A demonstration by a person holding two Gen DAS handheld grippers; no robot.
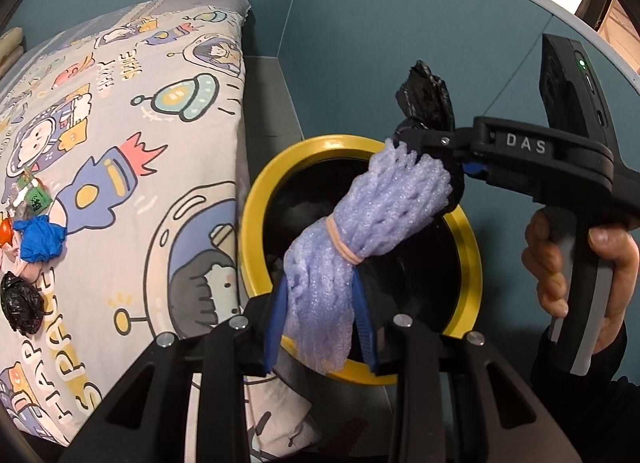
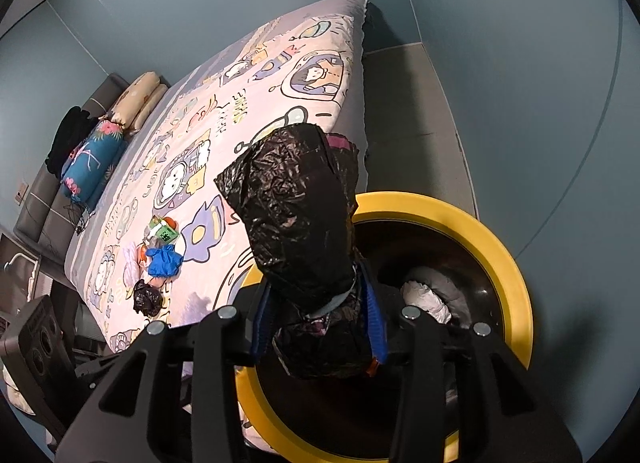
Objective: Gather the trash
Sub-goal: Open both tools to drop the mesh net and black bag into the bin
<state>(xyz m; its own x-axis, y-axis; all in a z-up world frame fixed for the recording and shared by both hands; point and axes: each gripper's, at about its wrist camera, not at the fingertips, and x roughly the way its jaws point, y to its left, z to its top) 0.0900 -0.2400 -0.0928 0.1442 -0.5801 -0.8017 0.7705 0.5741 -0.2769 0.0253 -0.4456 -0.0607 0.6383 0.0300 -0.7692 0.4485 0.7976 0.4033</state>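
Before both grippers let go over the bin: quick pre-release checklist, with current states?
1. Left gripper has the purple foam net between its fingers: ok.
2. Foam net hangs over the mouth of the yellow-rimmed bin: ok.
3. Right gripper has the black plastic bag between its fingers: ok.
4. Bag sits fully over the bin opening: cannot tell; in the right wrist view its upper part overlaps the rim on the bed side.
5. Grippers clear of each other: not ok; in the left wrist view the right gripper's tip meets the net's top end.
6. Room in bin: ok; only white crumpled trash shows inside.
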